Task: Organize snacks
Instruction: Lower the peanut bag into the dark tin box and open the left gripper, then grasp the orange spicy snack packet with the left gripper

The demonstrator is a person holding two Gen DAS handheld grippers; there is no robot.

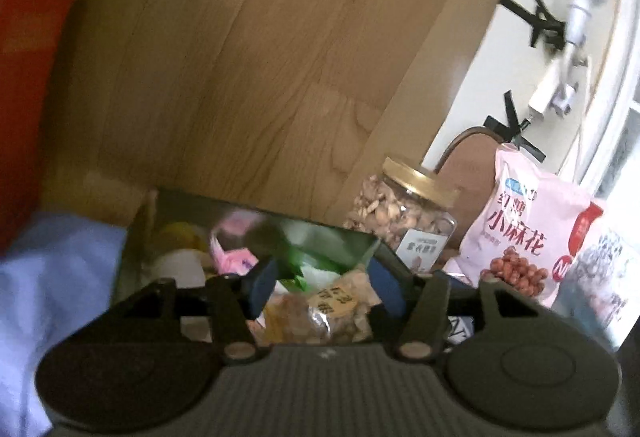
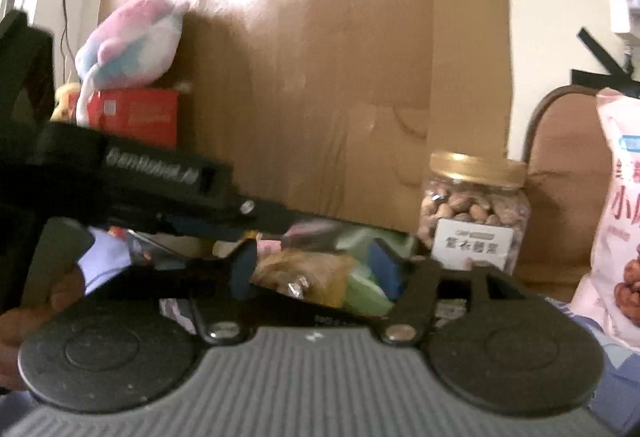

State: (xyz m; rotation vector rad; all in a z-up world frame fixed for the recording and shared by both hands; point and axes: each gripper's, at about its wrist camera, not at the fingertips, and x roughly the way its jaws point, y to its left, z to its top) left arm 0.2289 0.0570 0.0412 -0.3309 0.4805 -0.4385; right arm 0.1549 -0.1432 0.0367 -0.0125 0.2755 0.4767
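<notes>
Wood-grain panelling (image 1: 248, 77) fills the background in both wrist views, with a cream wall to its right. Against the panel we see a clear jar of nuts (image 2: 474, 213) with a gold lid, standing upright. Just right of it stands a pink snack bag (image 1: 520, 233), also upright.

Below and in front of the jar we see a clear bin (image 1: 256, 213) holding mixed snack packets, among them a green packet (image 2: 366, 291) and a tan crinkled packet (image 2: 304, 273).

Our left gripper (image 1: 326, 287) points toward the bin; its blue-padded fingers (image 1: 262, 281) stand apart, and nothing is pinched between them. The snack packets lie beyond and beneath the gap, and we cannot tell whether the pads touch any of them. The jar sits up and to the right of this gripper, apart from it.

Our right gripper (image 2: 318, 273) is likewise spread, its pads framing the tan packet without visibly pressing it. In its view the left gripper's black body crosses from the left, held by a hand (image 2: 44, 301) in a pale blue sleeve.
</notes>
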